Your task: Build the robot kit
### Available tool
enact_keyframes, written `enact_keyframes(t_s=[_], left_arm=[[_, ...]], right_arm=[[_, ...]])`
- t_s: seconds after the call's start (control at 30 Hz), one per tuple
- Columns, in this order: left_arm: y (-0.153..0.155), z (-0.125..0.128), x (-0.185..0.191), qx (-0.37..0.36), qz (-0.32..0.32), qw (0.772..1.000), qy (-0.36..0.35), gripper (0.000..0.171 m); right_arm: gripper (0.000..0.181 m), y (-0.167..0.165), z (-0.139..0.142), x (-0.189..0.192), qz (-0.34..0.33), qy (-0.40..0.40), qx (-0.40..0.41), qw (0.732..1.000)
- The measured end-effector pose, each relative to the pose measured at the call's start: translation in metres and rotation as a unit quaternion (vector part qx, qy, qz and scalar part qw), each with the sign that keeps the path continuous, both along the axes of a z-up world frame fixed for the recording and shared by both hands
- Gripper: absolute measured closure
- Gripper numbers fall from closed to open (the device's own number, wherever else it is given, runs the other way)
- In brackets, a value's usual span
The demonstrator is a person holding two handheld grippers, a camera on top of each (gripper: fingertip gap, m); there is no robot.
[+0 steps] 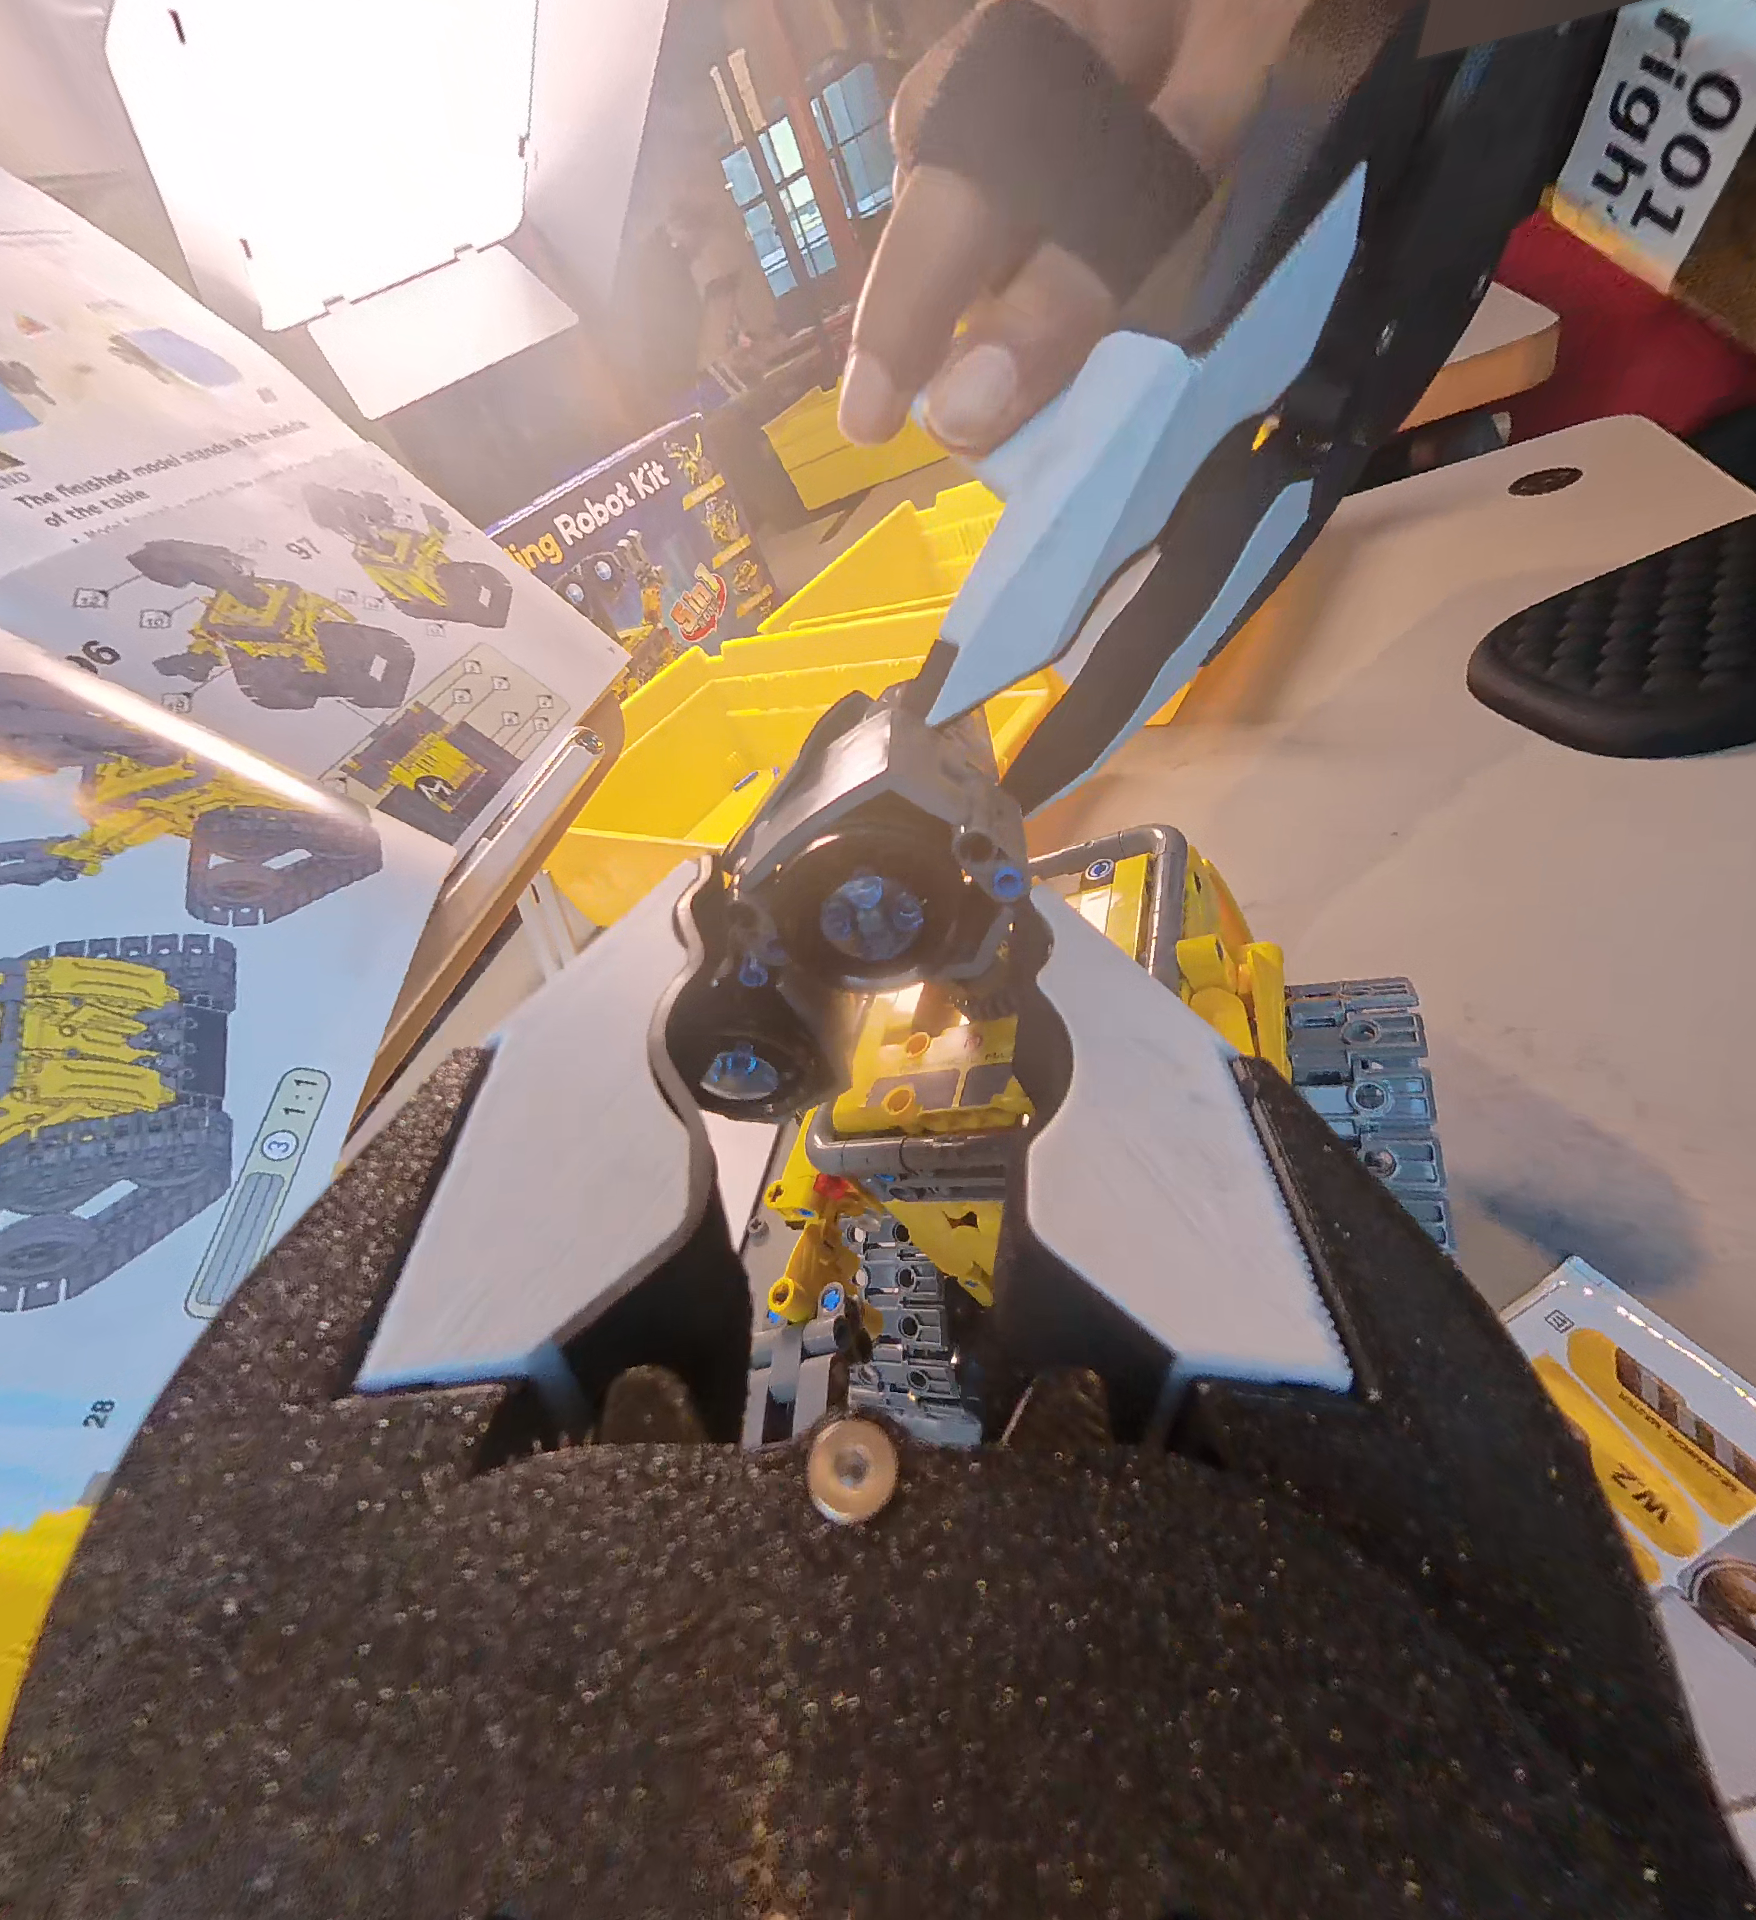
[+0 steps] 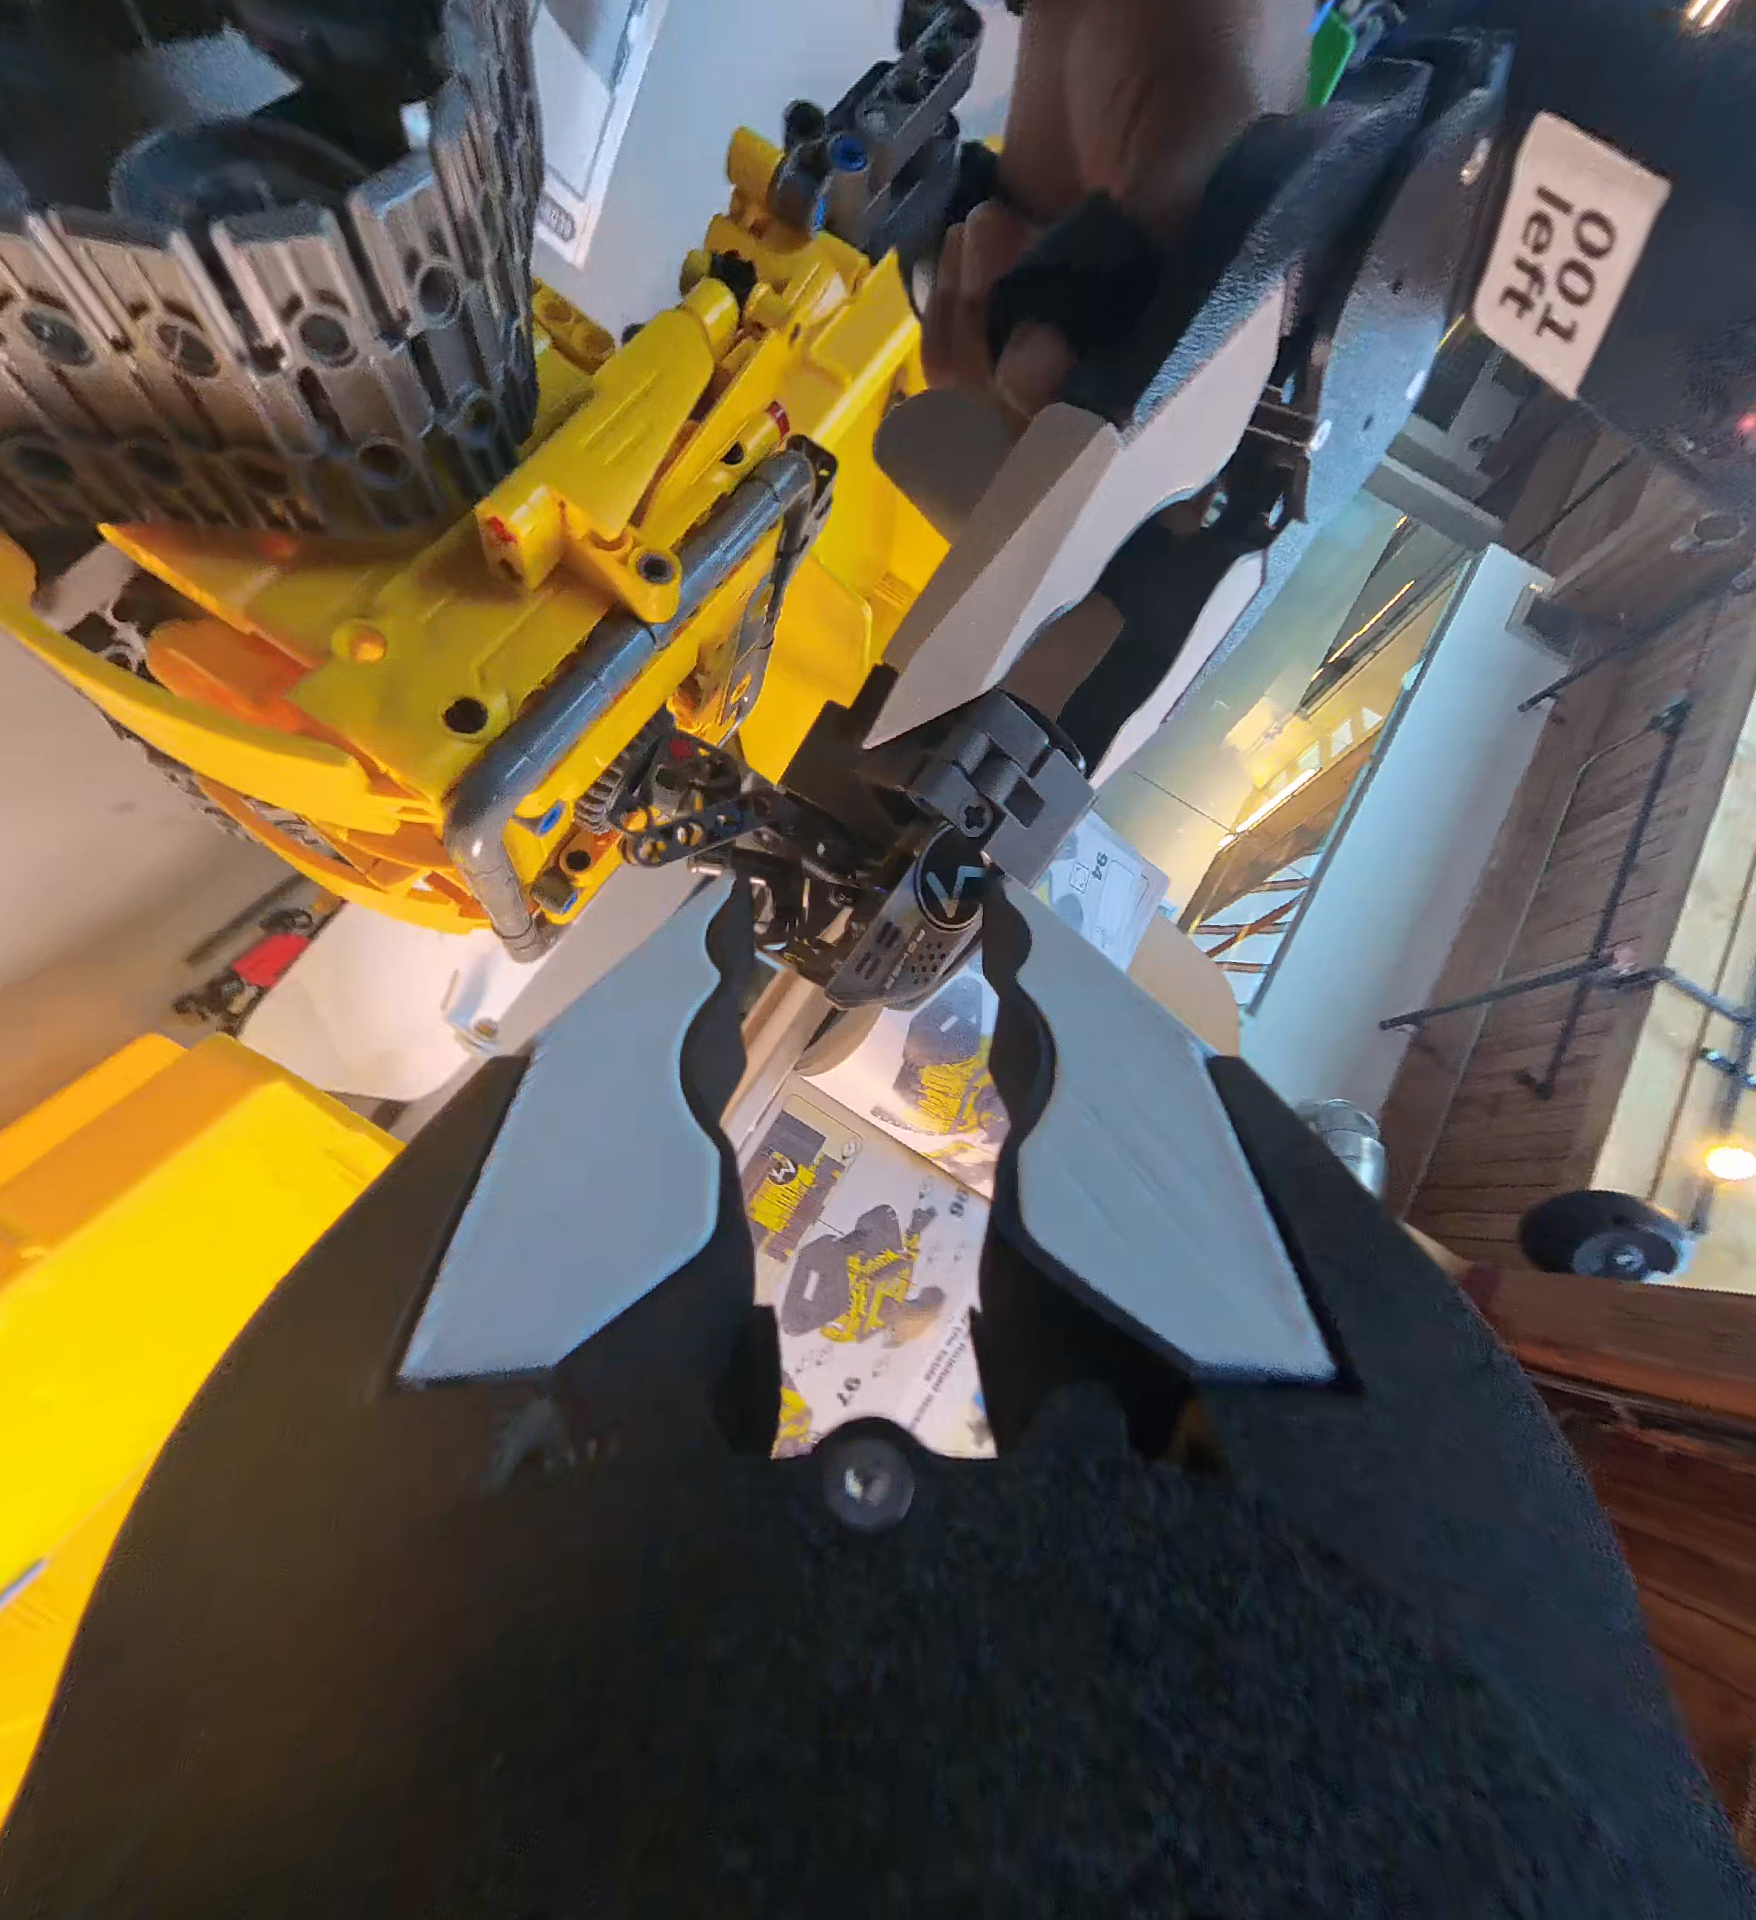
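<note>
A yellow brick-built tracked robot model (image 1: 1212,961) stands on the white table (image 1: 1528,935). Its black head (image 1: 858,904) has two round blue-lensed eyes. My left gripper (image 1: 869,904) is shut on the sides of this head. My right gripper (image 1: 978,743) comes down from the upper right, held by a gloved hand (image 1: 967,260), and pinches the head's top rear. In the right wrist view, my right gripper (image 2: 869,899) closes on the black head (image 2: 895,935). The left gripper (image 2: 915,748) grips it from above. The yellow body (image 2: 541,582) and grey tracks (image 2: 230,343) lie upper left.
An open instruction booklet (image 1: 126,831) stands at the left. Yellow bins (image 1: 853,623) and a blue kit box (image 1: 645,540) are behind the model. A black ribbed pad (image 1: 1674,644) lies at the right and a sticker sheet (image 1: 1684,1507) at the lower right. A bright light panel (image 1: 334,156) is at top left. The tips of both grippers are at nearly the same place.
</note>
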State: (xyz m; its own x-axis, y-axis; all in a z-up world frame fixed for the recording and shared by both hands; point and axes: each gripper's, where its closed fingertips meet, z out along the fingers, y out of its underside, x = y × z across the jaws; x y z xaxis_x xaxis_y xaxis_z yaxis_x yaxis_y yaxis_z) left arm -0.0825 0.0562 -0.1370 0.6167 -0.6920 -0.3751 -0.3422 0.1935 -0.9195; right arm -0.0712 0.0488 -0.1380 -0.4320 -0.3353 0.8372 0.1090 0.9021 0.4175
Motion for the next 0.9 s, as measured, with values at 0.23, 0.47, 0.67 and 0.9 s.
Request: enact_keyframes(t_s=[0.23,0.47,0.67,0.9], left_arm=[[0.002,0.0,0.0,-0.03,0.006,0.999,-0.018,0.117],[0.002,0.001,0.0,-0.046,0.014,0.999,-0.021,0.117],[0.005,0.005,-0.001,-0.048,0.027,0.998,-0.032,0.116],[0.001,0.006,-0.004,-0.036,0.022,0.999,-0.027,0.116]], right_arm=[[0.138,0.005,0.001,0.0,0.003,-0.002,0.092,0.996],[0.139,0.006,0.002,0.002,-0.014,-0.017,0.129,0.991],[0.152,-0.024,-0.023,0.015,0.034,-0.066,0.069,0.995],[0.159,-0.017,0.029,0.014,-0.083,0.115,-0.322,0.936]])
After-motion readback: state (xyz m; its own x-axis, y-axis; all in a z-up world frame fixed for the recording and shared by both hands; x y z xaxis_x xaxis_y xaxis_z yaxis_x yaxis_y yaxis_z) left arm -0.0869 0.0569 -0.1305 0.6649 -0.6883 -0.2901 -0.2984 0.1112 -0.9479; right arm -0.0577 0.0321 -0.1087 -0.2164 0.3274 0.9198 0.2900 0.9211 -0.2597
